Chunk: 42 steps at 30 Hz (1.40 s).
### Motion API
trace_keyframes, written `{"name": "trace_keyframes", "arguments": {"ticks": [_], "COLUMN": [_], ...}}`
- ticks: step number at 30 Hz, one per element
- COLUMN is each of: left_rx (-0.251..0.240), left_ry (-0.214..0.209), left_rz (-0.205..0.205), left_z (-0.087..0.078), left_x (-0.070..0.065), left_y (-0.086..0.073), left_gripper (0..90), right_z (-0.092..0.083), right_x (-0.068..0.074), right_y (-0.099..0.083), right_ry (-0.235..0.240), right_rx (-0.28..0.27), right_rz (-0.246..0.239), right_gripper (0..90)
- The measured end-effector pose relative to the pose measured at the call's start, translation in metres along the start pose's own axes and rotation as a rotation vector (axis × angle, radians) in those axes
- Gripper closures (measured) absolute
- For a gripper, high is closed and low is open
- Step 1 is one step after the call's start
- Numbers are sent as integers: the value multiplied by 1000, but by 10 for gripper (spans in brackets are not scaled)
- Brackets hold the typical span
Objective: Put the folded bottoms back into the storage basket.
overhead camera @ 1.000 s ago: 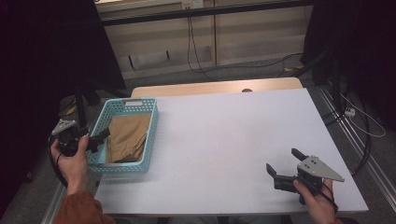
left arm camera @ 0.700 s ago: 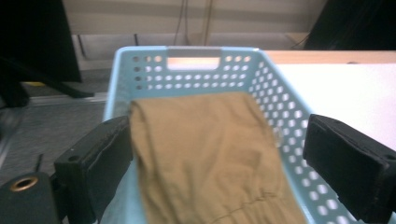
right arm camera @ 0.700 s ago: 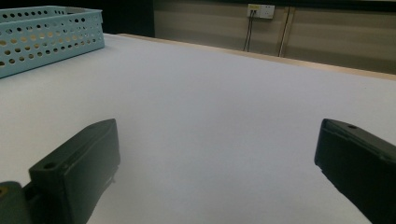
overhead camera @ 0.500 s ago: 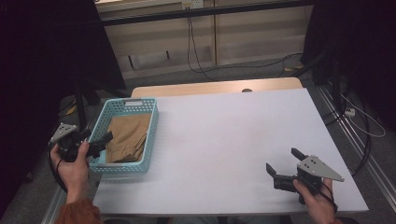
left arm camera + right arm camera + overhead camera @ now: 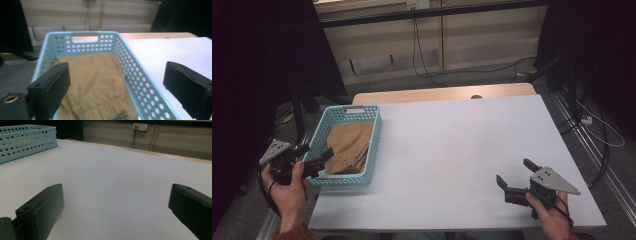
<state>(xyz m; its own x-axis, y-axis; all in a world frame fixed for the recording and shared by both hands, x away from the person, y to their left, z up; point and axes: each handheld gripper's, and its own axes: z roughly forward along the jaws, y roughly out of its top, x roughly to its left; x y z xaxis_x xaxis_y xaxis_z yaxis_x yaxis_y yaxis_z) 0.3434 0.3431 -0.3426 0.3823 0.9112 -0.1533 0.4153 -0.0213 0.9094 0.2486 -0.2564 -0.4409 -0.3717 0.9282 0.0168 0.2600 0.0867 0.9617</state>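
From the high view, the left tongs (image 5: pixel 319 159) hover at the near left corner of the pale blue perforated plastic basket (image 5: pixel 364 175), which sits on the left side of the white bench (image 5: pixel 452 150). A folded tan cloth garment (image 5: pixel 349 145) lies flat inside the basket. The right tongs (image 5: pixel 514 176) rest low over the bench near its front right edge, well apart from the basket, held in the person's right hand (image 5: pixel 552 215).

In the left gripper view, the left tongs (image 5: pixel 117 82) stand wide, jaws either side of the garment (image 5: pixel 97 80) and holding nothing; the basket wall (image 5: pixel 140 85) runs between the jaws.

In the right gripper view, the right tongs (image 5: pixel 115 207) are also spread wide and empty over bare bench (image 5: pixel 112 170), with the basket (image 5: pixel 25 141) far off.

The step in hand looks like the approach to lift the garment out; the next move calls for dipping the left tongs over the near rim and closing on a fold.

Against the picture of a second ago, the left tongs have drawn back and lower toward the near corner; the right tongs have not shifted
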Motion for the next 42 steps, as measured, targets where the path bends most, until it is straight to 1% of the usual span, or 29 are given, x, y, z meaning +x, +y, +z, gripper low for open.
{"name": "trace_keyframes", "arguments": {"ticks": [1, 3, 6, 9, 11, 12, 13, 14, 15, 16, 17, 20, 22, 24, 25, 26, 30, 32, 34, 36, 37, 39, 41, 42], "left_rx": [-1, 2, 3, 14, 28, 35, 30, 26, 24, 25, 23, 30, 25, 27, 29, 30, 36, 30, 22, 20, 17, 17, 17, 25], "left_ry": [2, 5, -10, -12, -42, -61, -65, -63, -70, -91, -100, -108, -131, -120, -130, -141, -149, -151, -144, -130, -134, -179, -180, -188], "left_rz": [-5, 4, 9, 43, 48, 58, 73, 77, 76, 77, 76, 90, 81, 94, 103, 98, 120, 134, 132, 140, 138, 112, 117, 115], "left_z": [1, 3, 5, 7, 9, 9, 10, 10, 11, 12, 13, 17, 20, 22, 24, 25, 29, 30, 29, 28, 29, 31, 35, 38], "left_x": [0, -2, -9, -17, -22, -24, -28, -31, -33, -35, -36, -42, -44, -48, -49, -51, -59, -63, -67, -72, -74, -76, -79, -79], "left_y": [-2, -5, -7, -7, -6, -5, -3, -2, -2, -1, -2, -3, -5, -6, -6, -7, -7, -5, -4, -3, -3, -4, -6, -6], "left_gripper": [62, 62, 62, 62, 62, 62, 60, 59, 59, 59, 59, 59, 59, 59, 59, 59, 59, 59, 59, 58, 57, 53, 53, 53], "right_z": [0, -1, 0, -1, 0, 0, 0, 0, -1, -1, -1, -2, -2, -2, -2, -2, -3, -3, -3, -4, -4, -4, -4, -5], "right_x": [0, 0, 1, 0, 0, 0, 0, 0, 0, 0, 0, 0, 0, 0, 0, 0, 0, 0, 0, -1, -1, -1, -1, -1], "right_y": [0, 0, 0, 0, 0, 0, 0, 0, 0, 0, 0, 0, -1, -1, -1, -1, 0, 0, 0, 0, 0, 0, 0, 0], "right_ry": [3, 5, 6, 7, 5, 5, 4, 4, 3, 2, 1, 0, -3, -9, -10, -13, -15, -18, -19, -24, -26, -26, -24, -24], "right_rx": [-2, -2, -1, -3, -3, -2, -3, -4, -5, -5, -4, -6, -6, -4, -4, -4, -8, -9, -12, -14, -15, -16, -15, -16], "right_rz": [1, 2, 0, 1, 2, 2, 2, 3, 2, 1, 1, 0, 0, 0, 1, 4, 10, 12, 20, 24, 27, 27, 25, 23], "right_gripper": [0, 0, 1, 1, 1, 2, 2, 2, 3, 3, 2, 2, 3, 5, 5, 6, 6, 6, 7, 6, 6, 6, 6, 6]}}
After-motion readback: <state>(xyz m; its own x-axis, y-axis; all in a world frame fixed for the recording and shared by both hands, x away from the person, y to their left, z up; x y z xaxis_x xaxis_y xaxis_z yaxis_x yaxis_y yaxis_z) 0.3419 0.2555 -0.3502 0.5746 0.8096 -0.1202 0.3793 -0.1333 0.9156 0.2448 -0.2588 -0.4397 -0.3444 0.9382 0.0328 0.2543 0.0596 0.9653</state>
